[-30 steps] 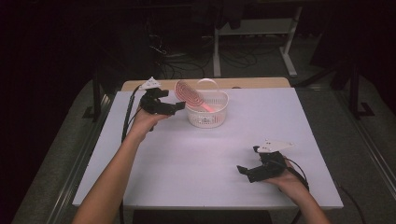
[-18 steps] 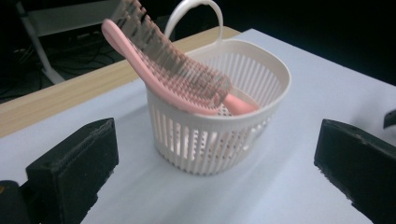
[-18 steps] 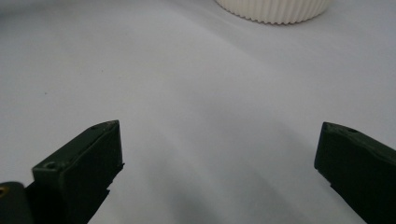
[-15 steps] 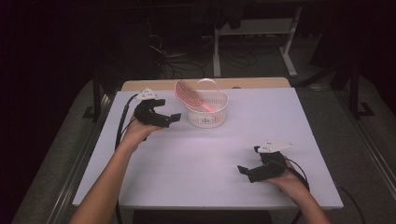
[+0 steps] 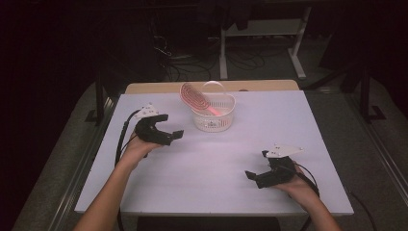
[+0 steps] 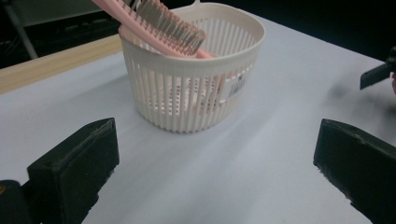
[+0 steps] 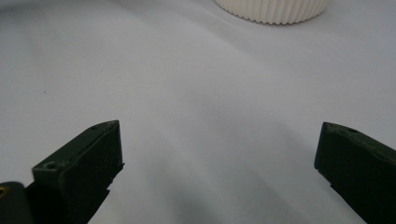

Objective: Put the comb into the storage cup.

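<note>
While the white slotted plastic basket (image 5: 213, 115) is sitting on the far middle part of the white table top (image 5: 216, 168), a pink plastic hairbrush (image 5: 196, 98) is being held inside it. The brush is leaning to one side, and its wide head is sticking up over the basket's rim. In the left gripper view the brush's bristles (image 6: 170, 25) are being shown facing down toward the inside of the basket, and the handle is being seen through the slots.

The left black gripper (image 5: 166, 135) is being held in the person's left hand (image 5: 139, 147), near the basket on its left side and not touching it. Its jaws are being kept spread wide apart, and nothing is being pinched between them. They are being pointed at the basket.

The right black gripper (image 5: 257, 174) is being held in the person's right hand (image 5: 298, 185), close to the near right edge of the table and well apart from the basket. Its jaws are also being kept spread wide, with bare table between them. In the right gripper view the bottom of the basket (image 7: 273, 10) is being seen at the top edge.

A black cable (image 5: 122, 137) is being trailed from the left gripper.
</note>
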`<act>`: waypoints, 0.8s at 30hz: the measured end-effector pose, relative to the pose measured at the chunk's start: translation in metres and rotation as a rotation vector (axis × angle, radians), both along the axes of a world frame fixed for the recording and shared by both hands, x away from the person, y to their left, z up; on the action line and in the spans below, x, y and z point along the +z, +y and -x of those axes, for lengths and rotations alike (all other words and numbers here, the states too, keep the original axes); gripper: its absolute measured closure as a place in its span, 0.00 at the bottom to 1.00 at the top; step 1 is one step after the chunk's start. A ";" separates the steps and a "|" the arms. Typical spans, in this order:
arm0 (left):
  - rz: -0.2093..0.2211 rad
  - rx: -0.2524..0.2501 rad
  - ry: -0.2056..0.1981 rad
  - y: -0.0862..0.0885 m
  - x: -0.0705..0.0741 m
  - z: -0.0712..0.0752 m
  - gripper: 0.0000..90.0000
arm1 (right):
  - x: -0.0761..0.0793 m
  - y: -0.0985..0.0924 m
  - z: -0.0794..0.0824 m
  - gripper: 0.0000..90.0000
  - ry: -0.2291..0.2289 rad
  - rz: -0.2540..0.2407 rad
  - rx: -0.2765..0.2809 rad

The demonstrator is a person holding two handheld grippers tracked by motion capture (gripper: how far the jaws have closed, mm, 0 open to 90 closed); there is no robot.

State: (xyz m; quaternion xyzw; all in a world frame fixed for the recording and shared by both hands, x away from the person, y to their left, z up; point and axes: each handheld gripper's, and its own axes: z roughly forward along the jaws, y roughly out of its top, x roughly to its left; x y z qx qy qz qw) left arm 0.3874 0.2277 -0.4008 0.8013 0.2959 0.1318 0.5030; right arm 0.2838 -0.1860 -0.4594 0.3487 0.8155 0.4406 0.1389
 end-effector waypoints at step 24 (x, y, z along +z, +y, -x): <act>-0.058 -0.036 0.017 0.017 -0.020 0.043 0.00 | 0.001 0.000 0.001 0.01 -0.008 0.008 0.004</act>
